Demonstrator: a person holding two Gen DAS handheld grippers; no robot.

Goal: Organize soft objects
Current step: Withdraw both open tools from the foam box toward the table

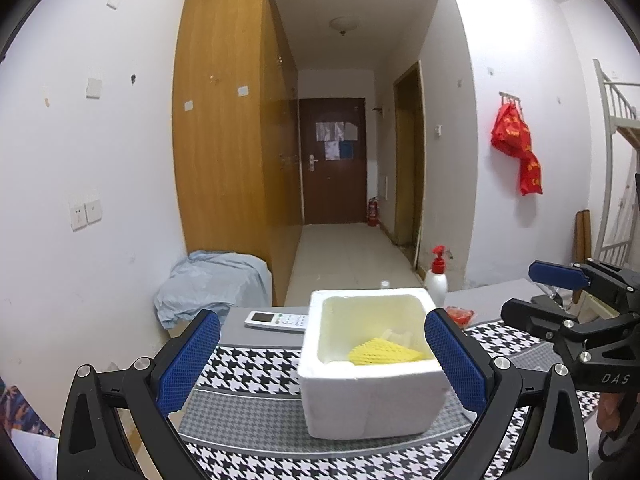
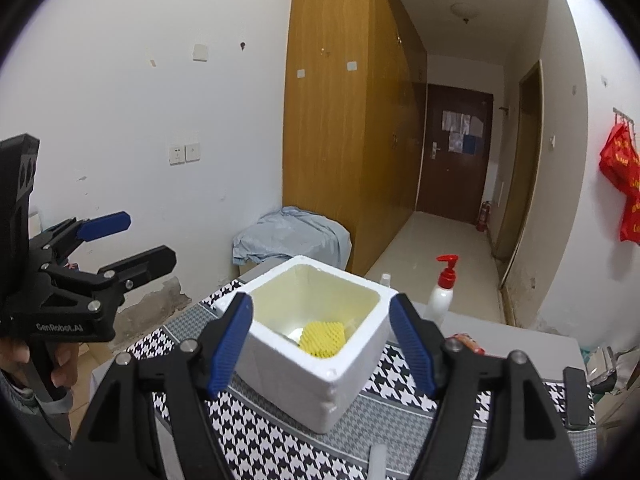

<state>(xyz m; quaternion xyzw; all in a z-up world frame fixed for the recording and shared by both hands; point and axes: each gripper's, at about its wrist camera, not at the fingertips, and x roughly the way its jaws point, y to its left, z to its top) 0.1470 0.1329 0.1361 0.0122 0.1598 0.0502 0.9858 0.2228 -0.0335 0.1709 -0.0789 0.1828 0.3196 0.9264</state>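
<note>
From the left wrist, the left gripper (image 1: 320, 354) is spread and empty; the yellow foam net (image 1: 384, 353) already lies inside the white foam box (image 1: 374, 396). From the right wrist, the right gripper (image 2: 320, 340) is also spread, holding nothing; a small white piece (image 2: 378, 458) on the houndstooth cloth (image 2: 404, 386) perhaps remains

Remote control (image 1: 278, 321) on table; pump bottle (image 2: 441, 294) beside houndstooth cloth (image 2: 404, 390); red bags (image 1: 517, 148) on wall.

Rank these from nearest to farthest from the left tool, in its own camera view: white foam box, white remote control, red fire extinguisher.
1. White foam box, between the fingers of the left tool.
2. White remote control, behind the box, left.
3. Red fire extinguisher, beside the far door.
</note>
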